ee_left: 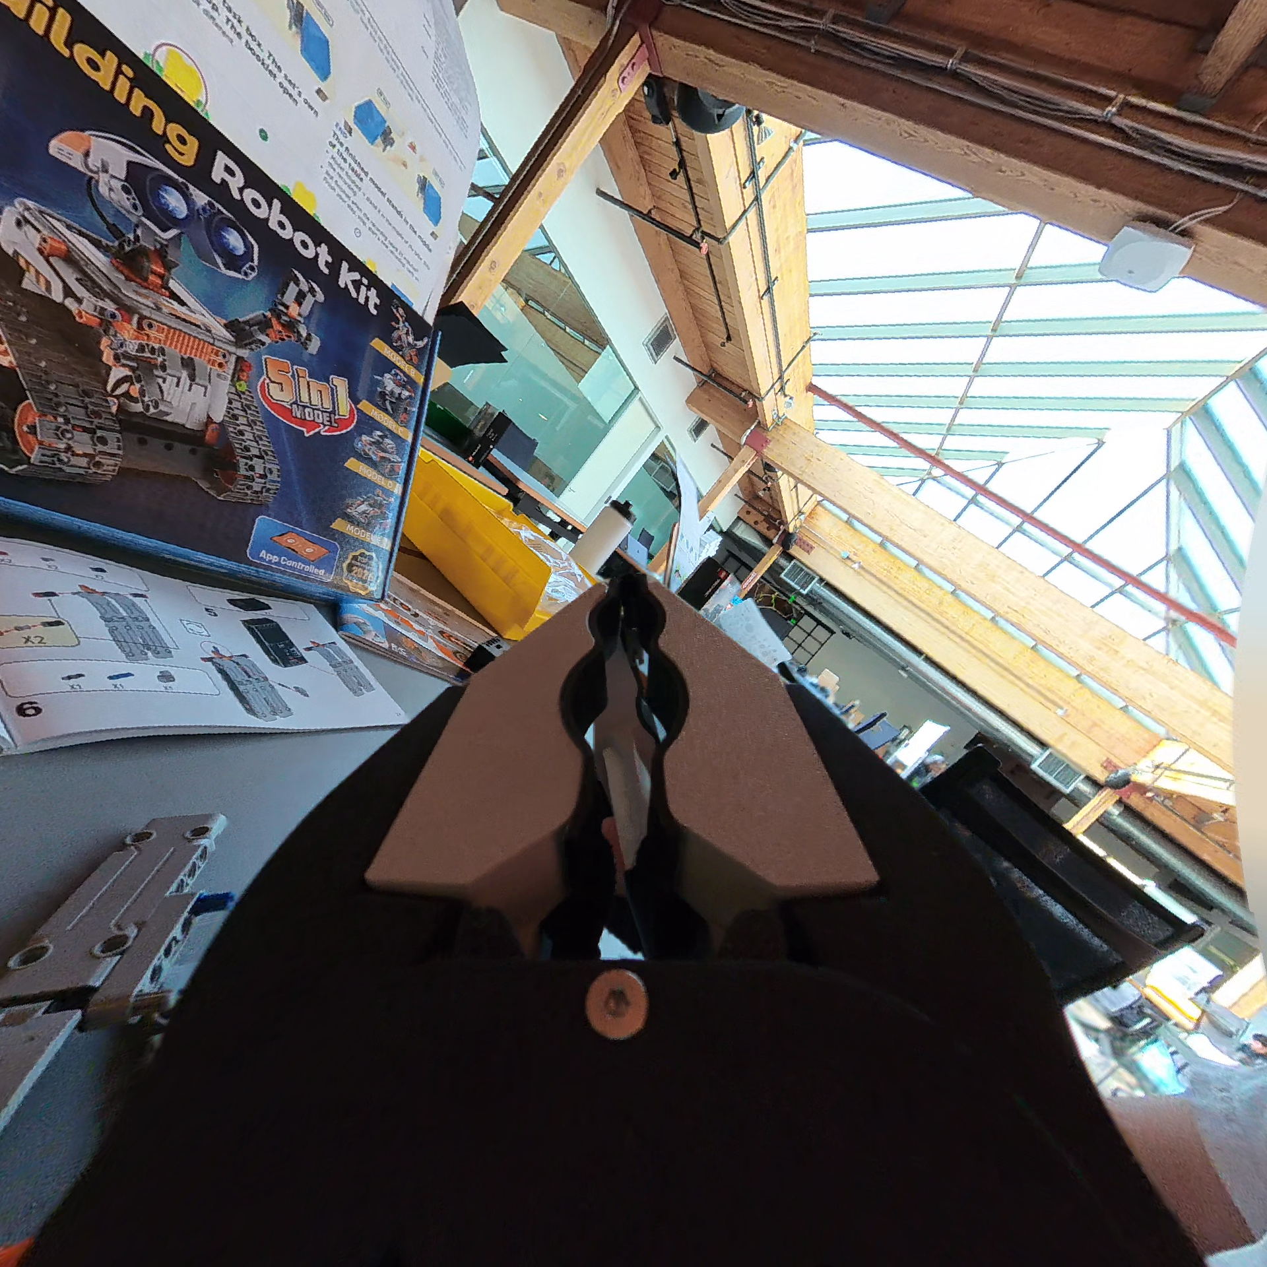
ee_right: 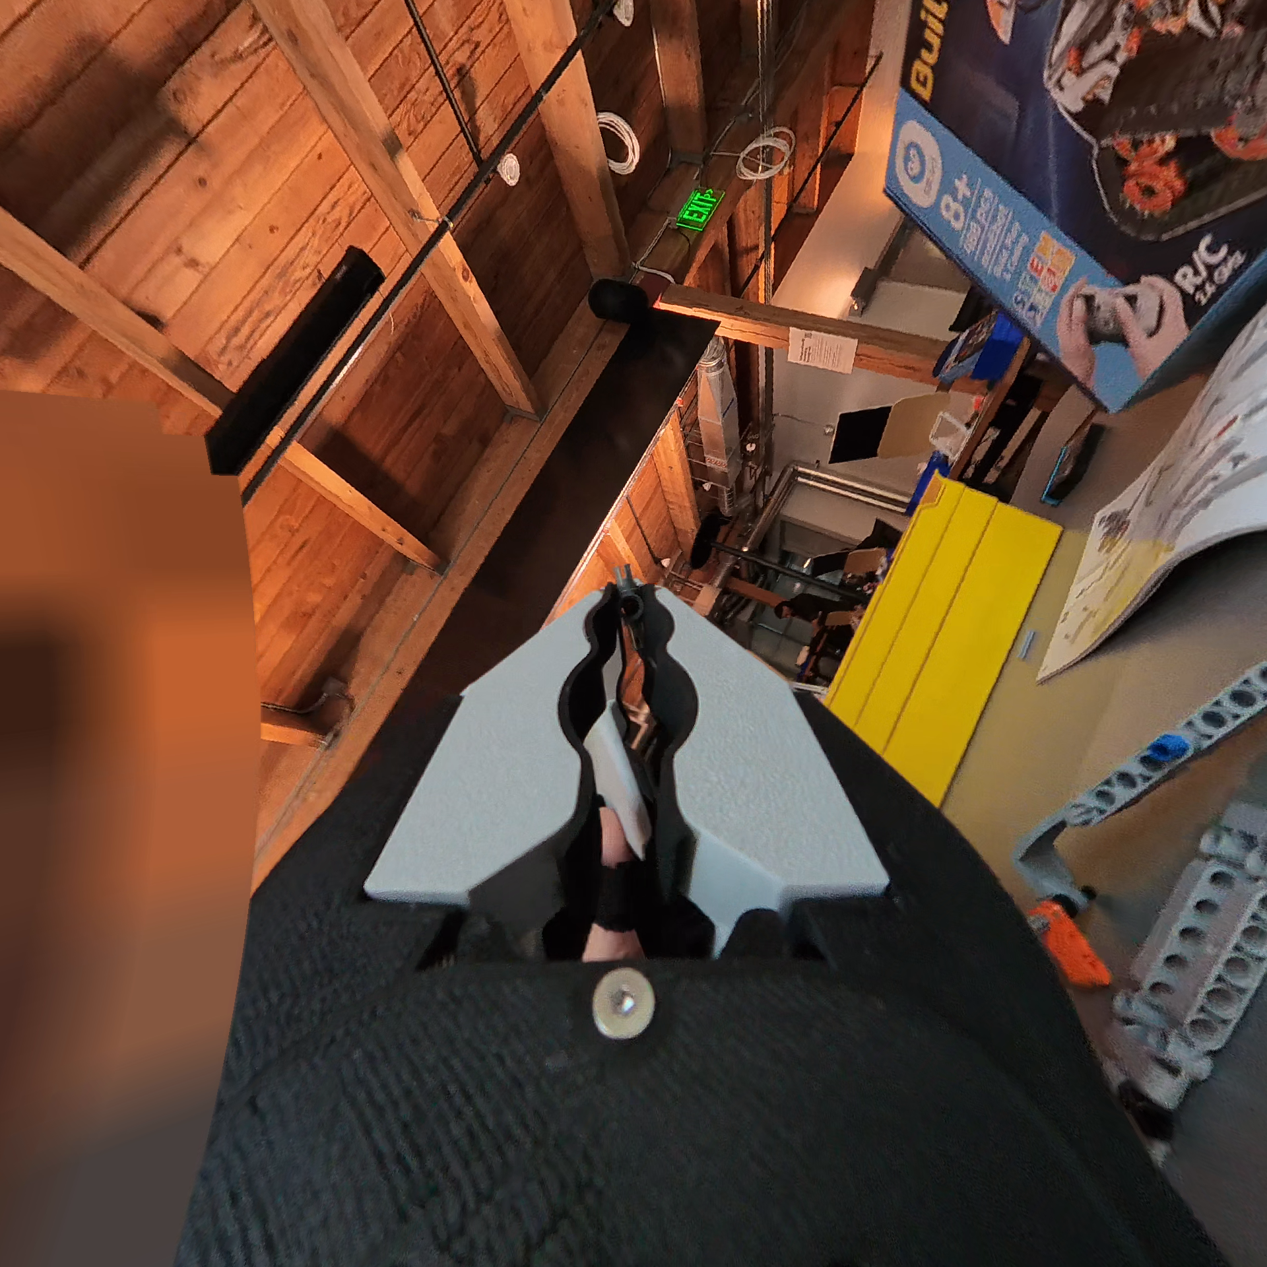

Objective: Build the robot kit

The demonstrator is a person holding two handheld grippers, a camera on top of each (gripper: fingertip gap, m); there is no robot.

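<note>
Both grippers, left (ee_left: 627,589) and right (ee_right: 629,598), closed, the right pinching a small black pin (ee_right: 631,603), above a grey tabletop (ee_left: 171,775) under timber beams (ee_left: 960,583).

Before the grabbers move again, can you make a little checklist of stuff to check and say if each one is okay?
1. Right gripper has a hold on something: ok. Its fingers are shut on a small black pin at the tips.
2. Left gripper empty or not: cannot tell. It is closed, but any part between the tips is too dark to make out.
3. Instruction booklet readable: ok, it lies open and flat on the table.
4. Grey beam assembly close by: ok, on the table beside the right gripper.
5. Kit box steady: cannot tell. It stands upright behind the booklet.
</note>
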